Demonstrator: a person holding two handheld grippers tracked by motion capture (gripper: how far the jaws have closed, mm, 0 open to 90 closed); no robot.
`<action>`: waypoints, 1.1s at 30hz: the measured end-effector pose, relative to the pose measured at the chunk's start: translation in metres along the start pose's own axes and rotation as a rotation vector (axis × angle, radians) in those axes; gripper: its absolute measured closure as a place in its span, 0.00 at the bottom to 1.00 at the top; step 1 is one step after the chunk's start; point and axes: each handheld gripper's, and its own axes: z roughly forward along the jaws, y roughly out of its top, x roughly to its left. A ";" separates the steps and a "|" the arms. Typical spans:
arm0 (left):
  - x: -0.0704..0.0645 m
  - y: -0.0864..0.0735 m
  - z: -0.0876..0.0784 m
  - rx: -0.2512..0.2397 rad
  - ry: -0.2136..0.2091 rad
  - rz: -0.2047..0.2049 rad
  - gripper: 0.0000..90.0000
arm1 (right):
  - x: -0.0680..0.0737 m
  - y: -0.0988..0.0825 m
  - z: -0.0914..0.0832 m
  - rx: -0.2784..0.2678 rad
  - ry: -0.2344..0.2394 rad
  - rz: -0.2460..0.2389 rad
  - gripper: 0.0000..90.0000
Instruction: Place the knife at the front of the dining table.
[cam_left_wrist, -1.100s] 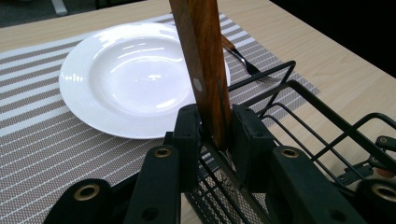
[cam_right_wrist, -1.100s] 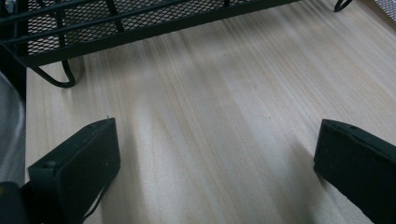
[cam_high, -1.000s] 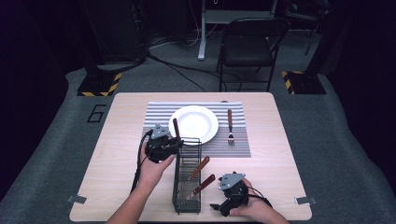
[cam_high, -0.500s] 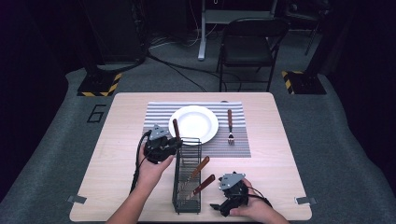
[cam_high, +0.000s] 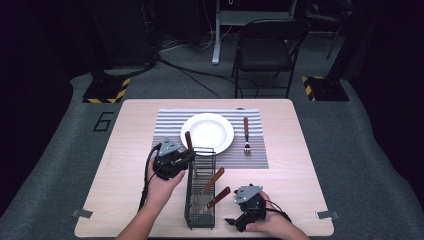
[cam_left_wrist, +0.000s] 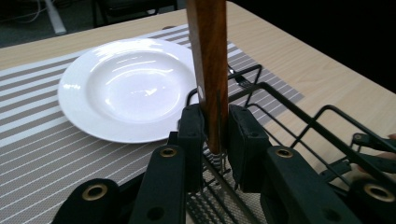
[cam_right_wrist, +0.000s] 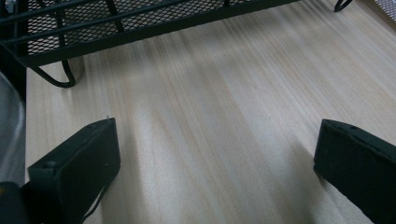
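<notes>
Risk: left gripper (cam_left_wrist: 212, 135) clamps a wooden-handled utensil (cam_left_wrist: 208, 60) low on its handle, upright above the black wire caddy (cam_high: 200, 192); its hidden metal end could snag the mesh. Handle glossy brown, riveted, beside the white plate (cam_high: 207, 133). Right gripper (cam_right_wrist: 215, 163), jaws parted, rests empty on the table (cam_right_wrist: 224, 107).

Black grippers (cam_high: 170, 162), brass-ringed screw holes, grey plates.

Left gripper (cam_left_wrist: 212, 135) clamps upright brown wooden utensil handle (cam_left_wrist: 208, 56) above black wire caddy (cam_left_wrist: 299, 126); white round plate (cam_left_wrist: 128, 88) beyond.
</notes>
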 end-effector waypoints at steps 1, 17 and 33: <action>-0.001 0.000 0.000 0.000 -0.003 0.009 0.85 | 0.000 0.000 0.000 0.000 0.000 0.000 0.00; -0.012 0.012 0.000 -0.006 -0.040 0.039 0.89 | 0.000 0.000 0.000 0.000 0.001 0.000 0.00; -0.011 0.044 -0.020 -0.031 -0.028 0.055 0.89 | 0.000 0.000 0.000 0.000 0.000 -0.002 0.00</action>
